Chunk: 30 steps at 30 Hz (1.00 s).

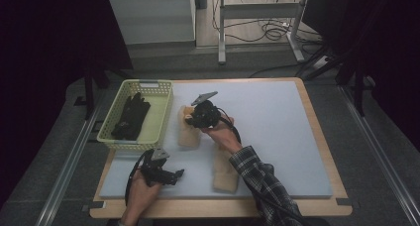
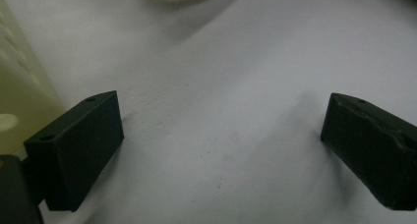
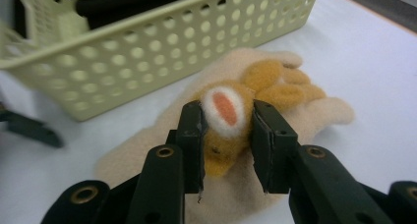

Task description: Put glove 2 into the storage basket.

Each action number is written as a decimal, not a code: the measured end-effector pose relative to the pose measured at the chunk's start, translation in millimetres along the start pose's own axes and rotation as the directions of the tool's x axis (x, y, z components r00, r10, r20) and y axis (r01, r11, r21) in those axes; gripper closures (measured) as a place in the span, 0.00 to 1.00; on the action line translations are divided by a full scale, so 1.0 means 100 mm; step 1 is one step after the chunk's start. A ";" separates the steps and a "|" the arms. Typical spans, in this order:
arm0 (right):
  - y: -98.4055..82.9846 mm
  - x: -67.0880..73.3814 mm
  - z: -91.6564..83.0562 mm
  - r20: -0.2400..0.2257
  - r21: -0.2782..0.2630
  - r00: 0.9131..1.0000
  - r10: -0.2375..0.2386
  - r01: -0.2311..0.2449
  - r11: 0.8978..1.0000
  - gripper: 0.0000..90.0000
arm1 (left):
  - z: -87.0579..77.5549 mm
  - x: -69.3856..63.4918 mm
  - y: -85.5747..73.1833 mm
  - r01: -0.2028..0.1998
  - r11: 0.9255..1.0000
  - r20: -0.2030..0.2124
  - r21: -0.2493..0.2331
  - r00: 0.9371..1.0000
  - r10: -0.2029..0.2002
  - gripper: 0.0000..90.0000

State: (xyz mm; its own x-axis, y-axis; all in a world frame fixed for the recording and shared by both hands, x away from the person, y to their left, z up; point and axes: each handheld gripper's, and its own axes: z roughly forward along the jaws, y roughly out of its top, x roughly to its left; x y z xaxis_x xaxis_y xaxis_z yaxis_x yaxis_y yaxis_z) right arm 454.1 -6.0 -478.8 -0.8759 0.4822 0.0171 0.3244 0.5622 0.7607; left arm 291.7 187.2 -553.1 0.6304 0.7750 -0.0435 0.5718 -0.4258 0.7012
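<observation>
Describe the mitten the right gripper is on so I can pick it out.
Start at the yellow basket on the table's left. The beige mitten lies just right of it, under the right gripper. Unlike the other mitten nearer the person, it shows an orange plush patch, pinched by the jaws.

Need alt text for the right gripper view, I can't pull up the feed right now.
The right gripper has its two black jaws closed on an orange plush decoration on a beige fleece mitten lying on the white mat. A pale yellow perforated basket holding something black stands just behind it.
</observation>
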 end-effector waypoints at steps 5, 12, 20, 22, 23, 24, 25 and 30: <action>0.00 0.08 -0.37 -0.016 -0.042 1.000 0.015 -0.015 0.999 0.74 | 0.00 0.00 0.00 -0.003 1.000 0.000 0.001 1.000 0.003 0.03; -0.09 0.21 -0.87 -0.005 -0.050 1.000 0.019 -0.019 0.999 0.74 | 0.00 0.00 0.00 -0.006 1.000 0.000 0.004 1.000 0.006 0.03; -0.35 0.40 -1.44 0.041 -0.033 0.998 0.038 -0.036 0.999 0.74 | 0.00 0.00 0.00 0.001 1.000 0.001 0.000 1.000 -0.001 0.03; -0.45 0.46 -1.56 0.050 -0.022 0.998 0.038 -0.037 0.999 0.74 | 0.00 0.00 0.00 0.001 1.000 0.000 -0.003 1.000 -0.001 0.03; -0.49 0.48 -1.60 0.055 -0.019 0.998 0.041 -0.040 0.999 0.74 | 0.00 0.00 0.00 0.001 1.000 0.000 -0.001 1.000 -0.001 0.03; -0.54 0.51 -1.64 0.057 -0.015 0.997 0.049 -0.048 0.999 0.74 | 0.00 0.00 0.00 0.003 1.000 0.001 -0.001 1.000 -0.003 0.03; -0.59 0.53 -1.67 0.059 -0.008 0.997 0.054 -0.053 0.999 0.74 | 0.00 0.00 0.00 0.003 1.000 0.001 -0.001 1.000 -0.003 0.03; -0.85 0.54 -1.63 0.062 0.018 0.993 0.105 -0.106 0.994 0.74 | 0.00 0.00 0.00 0.003 1.000 0.000 -0.003 1.000 -0.003 0.03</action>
State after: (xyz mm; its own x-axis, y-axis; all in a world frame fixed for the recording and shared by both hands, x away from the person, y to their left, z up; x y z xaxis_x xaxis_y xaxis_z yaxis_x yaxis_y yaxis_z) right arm 321.0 -136.6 -436.9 -0.8132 0.5793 0.0565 0.4219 0.5198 0.7428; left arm 291.9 186.8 -553.1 0.6288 0.7762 -0.0462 0.5725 -0.4219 0.7030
